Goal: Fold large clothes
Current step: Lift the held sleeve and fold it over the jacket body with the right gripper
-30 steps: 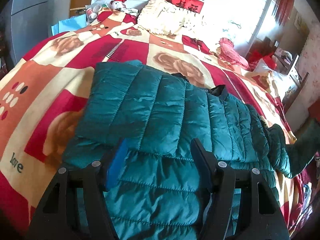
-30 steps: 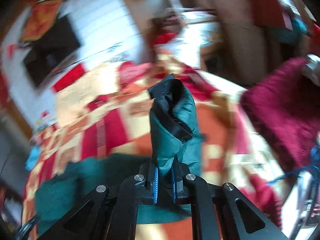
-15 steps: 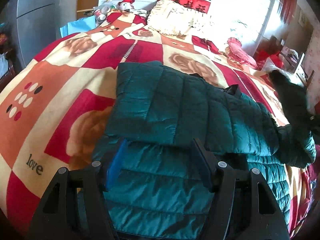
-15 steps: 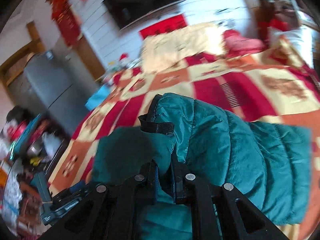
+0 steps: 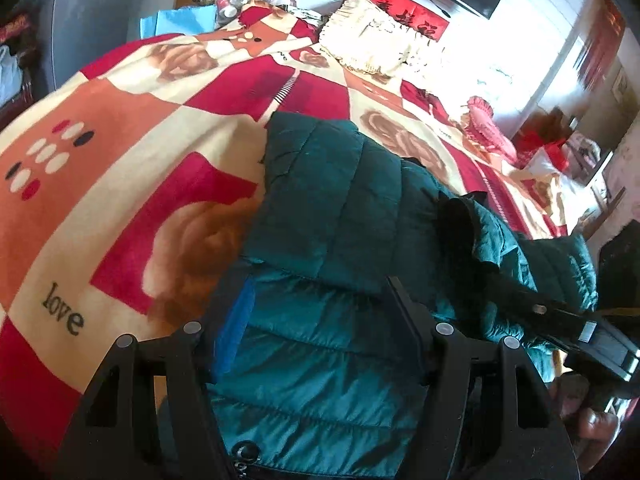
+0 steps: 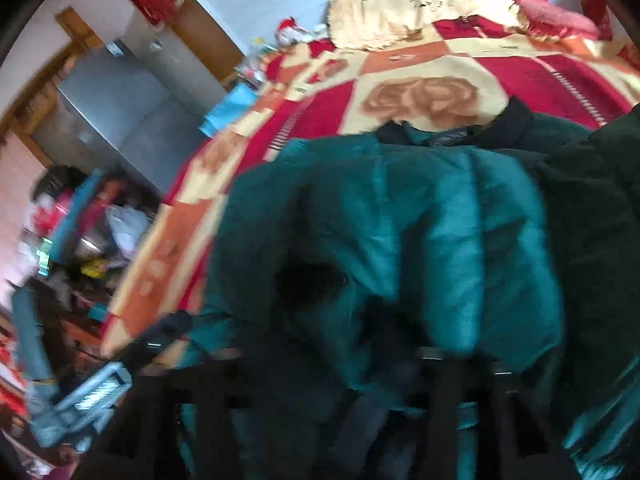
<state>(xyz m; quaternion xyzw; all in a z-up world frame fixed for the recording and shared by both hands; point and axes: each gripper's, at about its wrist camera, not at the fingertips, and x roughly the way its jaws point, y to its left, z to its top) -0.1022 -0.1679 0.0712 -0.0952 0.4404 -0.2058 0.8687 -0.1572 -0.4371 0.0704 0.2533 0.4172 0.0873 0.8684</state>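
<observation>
Lying on the bed's red/cream/orange rose blanket (image 5: 120, 184), the teal quilted puffer jacket (image 5: 320, 208) has one sleeve folded across its body; its dark collar points toward the far side of the bed. Left gripper (image 5: 320, 320) hangs low over the jacket's near part w/ fingers spread wide, nothing between them. Right gripper (image 5: 556, 312) shows at the jacket's right edge in the left view, by bunched teal fabric; its own view is badly blurred w/ jacket filling the frame, so can't tell if it's clamped or not. Cream fringed pillow (image 5: 372, 36) and pink pillow (image 5: 484, 124) sit near the headboard end.
</observation>
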